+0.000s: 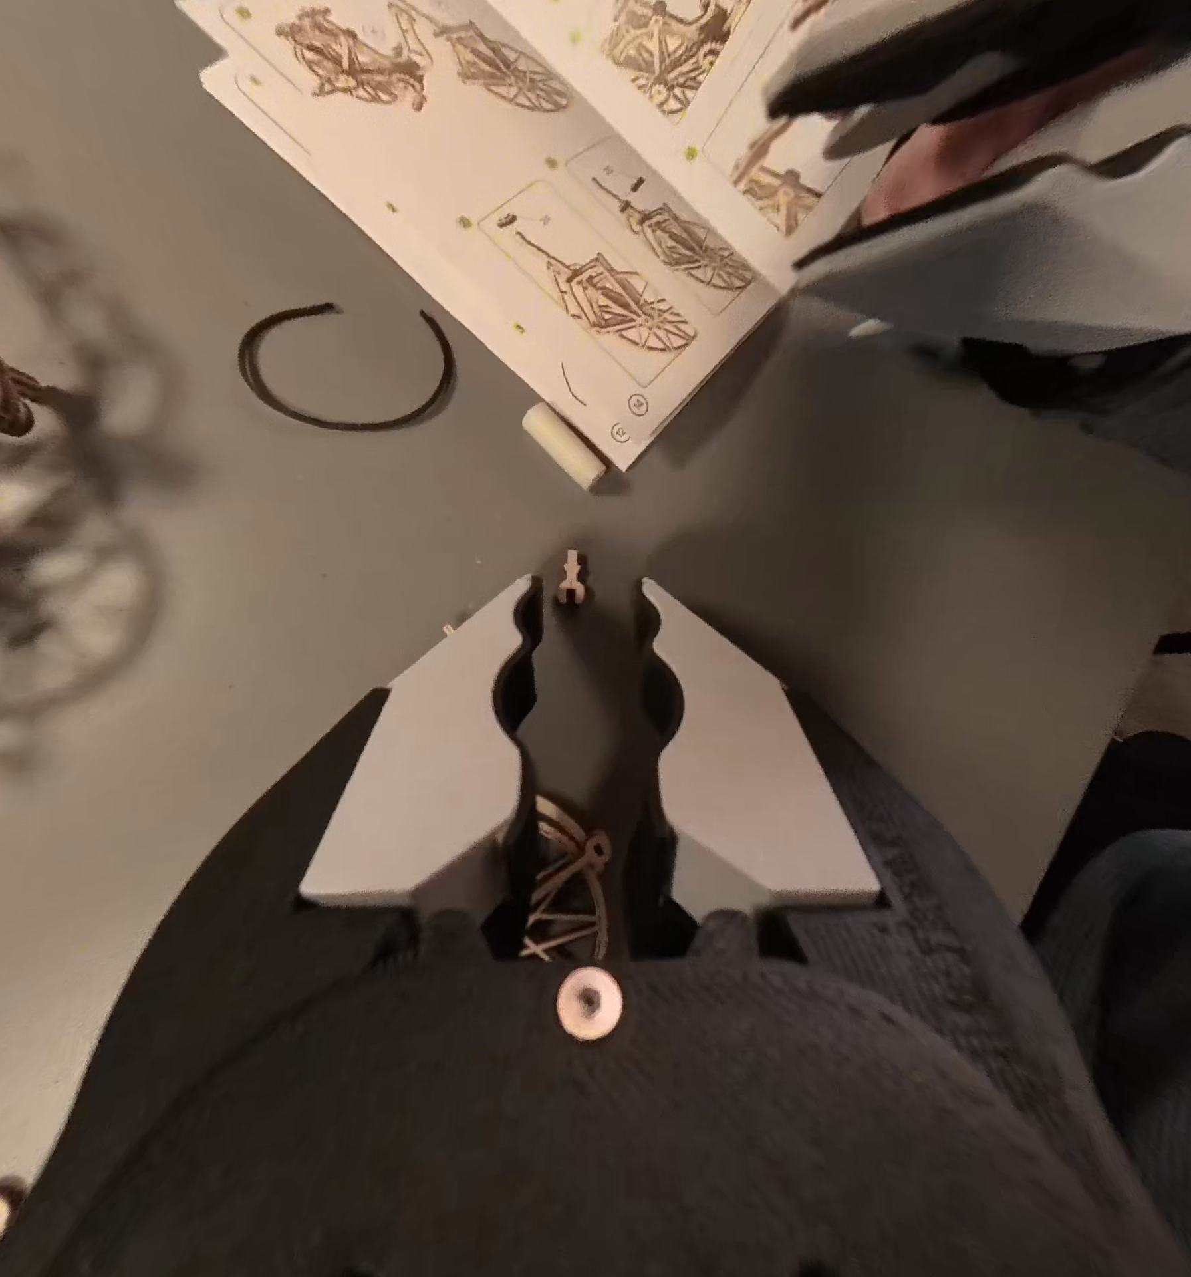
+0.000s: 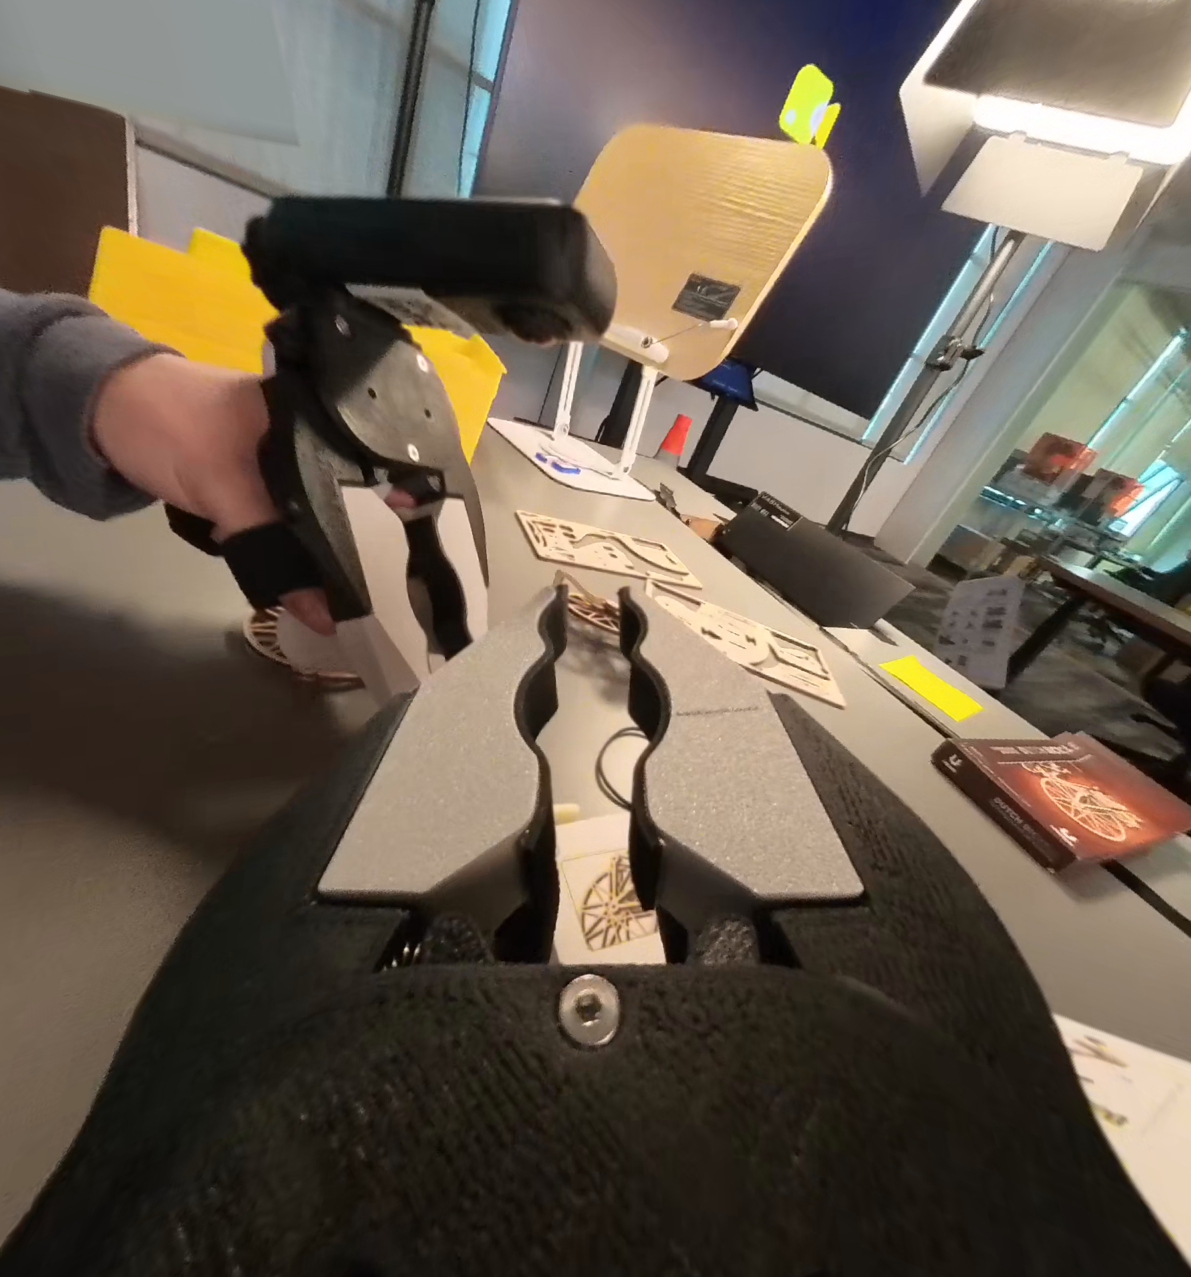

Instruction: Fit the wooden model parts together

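Left tongs gape narrowly over a small wooden piece on the table; right tongs narrowly parted, empty

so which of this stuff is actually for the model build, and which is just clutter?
For the job:
small wooden connector piece
instruction booklet
spoked wooden wheel
laser-cut part sheets
left tool
right tool

Lying about:
black cord loop
white cylinder
kit box
red cone
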The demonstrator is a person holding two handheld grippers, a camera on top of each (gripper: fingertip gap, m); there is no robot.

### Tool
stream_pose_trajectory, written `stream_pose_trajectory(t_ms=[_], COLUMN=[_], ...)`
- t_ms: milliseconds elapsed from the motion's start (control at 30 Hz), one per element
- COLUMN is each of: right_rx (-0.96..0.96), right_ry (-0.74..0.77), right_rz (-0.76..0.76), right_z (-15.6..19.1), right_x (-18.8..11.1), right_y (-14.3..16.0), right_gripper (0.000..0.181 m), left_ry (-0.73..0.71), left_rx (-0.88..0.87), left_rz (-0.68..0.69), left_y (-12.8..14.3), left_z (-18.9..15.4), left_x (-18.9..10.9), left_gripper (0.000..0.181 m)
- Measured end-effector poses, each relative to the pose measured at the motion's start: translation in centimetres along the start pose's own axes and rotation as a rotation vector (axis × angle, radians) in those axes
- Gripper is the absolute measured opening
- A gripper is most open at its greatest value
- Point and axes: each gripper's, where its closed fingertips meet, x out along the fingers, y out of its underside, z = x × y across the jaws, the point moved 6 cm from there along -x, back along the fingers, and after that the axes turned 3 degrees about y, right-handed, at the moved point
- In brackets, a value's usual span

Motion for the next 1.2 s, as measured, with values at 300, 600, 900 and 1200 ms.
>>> stream_pose_trajectory(t_ms=[300, 600, 900, 1200], right_rx=[0.1, 0.491, 1.073, 1.137], right_ry=[0.018, 0.038, -0.135, -0.169], right_rz=[-0.004, 0.041, -0.192, -0.246], right_z=[-0.3, -1.5, -0.7, -0.4], right_x=[-0.2, 0.2, 2.7, 3.2], right_y=[-0.3, 0.0, -1.8, -2.1], right_gripper=[0.012, 0.017, 0.018, 0.001], left_ry=[-0.089, -0.161, -0.435, -0.452], left_rx=[0.096, 0.157, 0.361, 0.379], left_rz=[0.056, -0.204, -0.728, -0.784], left_y=[0.3, -0.4, -3.3, -4.3], left_z=[0.0, -0.1, -3.3, -4.0], left_x=[0.5, -0.6, -5.9, -6.8], left_gripper=[0.007, 0.006, 0.006, 0.006])
